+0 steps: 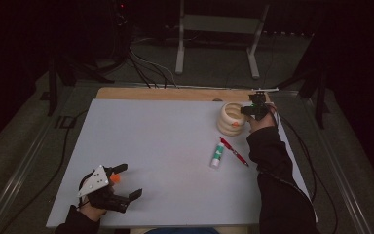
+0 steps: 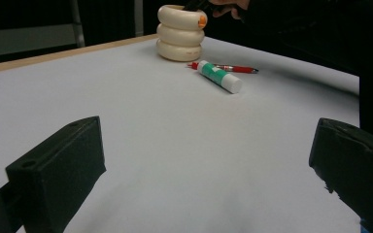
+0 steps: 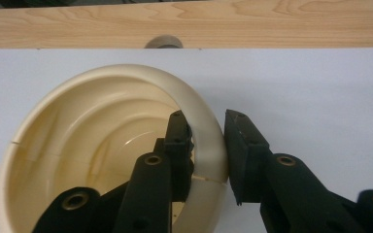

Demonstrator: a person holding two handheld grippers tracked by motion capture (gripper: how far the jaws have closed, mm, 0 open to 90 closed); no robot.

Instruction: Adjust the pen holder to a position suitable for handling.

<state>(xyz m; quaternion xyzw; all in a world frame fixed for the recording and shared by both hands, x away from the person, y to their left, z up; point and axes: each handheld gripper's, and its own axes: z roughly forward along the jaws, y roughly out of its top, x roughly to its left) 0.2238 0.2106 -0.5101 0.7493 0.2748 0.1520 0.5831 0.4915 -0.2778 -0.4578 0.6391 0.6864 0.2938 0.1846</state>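
In the high view, the right tongs (image 1: 251,110) are reaching onto the rim of the cream holder (image 1: 231,118), standing at about one o'clock on the bench (image 1: 165,146). A glue stick (image 1: 217,154) and a red pen (image 1: 234,151) are lying just beside it, still outside. The left tongs (image 1: 126,183) are resting spread at seven o'clock, holding nothing.

In the left gripper view, the holder (image 2: 180,33) is standing upright at twelve o'clock.

In the right gripper view, the right tongs (image 3: 209,145) are pinching the holder's wall (image 3: 209,145), one jaw inside, one outside. By my judgement the holder is only being gripped so far; the loading is still waiting.
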